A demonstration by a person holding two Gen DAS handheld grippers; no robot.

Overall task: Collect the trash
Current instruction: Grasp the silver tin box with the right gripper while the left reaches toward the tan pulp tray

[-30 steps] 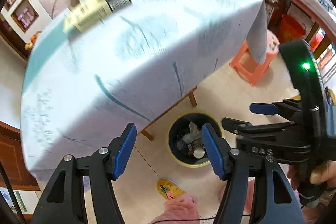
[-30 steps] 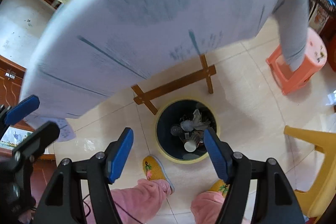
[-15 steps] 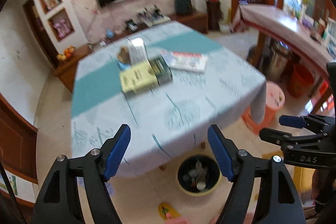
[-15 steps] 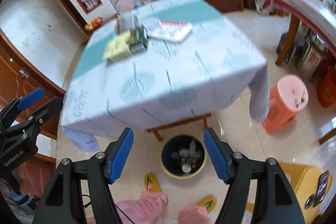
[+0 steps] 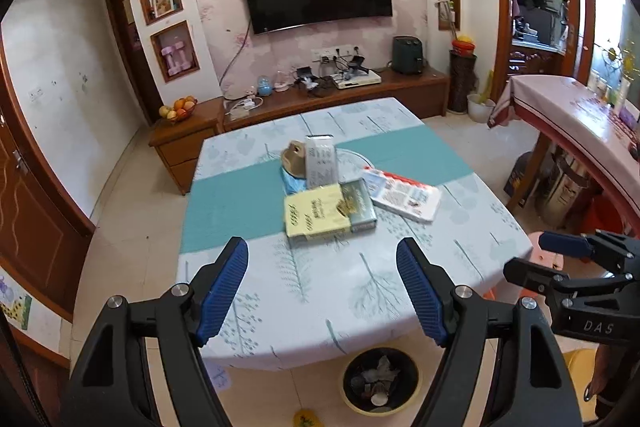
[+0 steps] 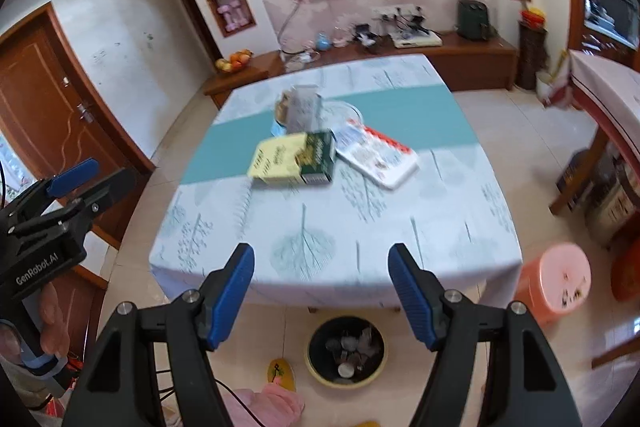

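Observation:
A dark bin with a yellow rim stands on the floor under the table's near edge, holding cups and crumpled paper; it also shows in the right wrist view. On the table lie a yellow and green box, a white and red packet, a tall clear carton and a brown object. My left gripper is open and empty, raised above the near table edge. My right gripper is open and empty beside it.
A pink stool stands at the table's right corner. A second table with a pink cloth is at the right. A TV cabinet lines the far wall. A wooden door is at the left. My slippered feet are by the bin.
Both grippers rose and tilted up from looking down into the bin to looking across the table top. Both stayed open and empty.

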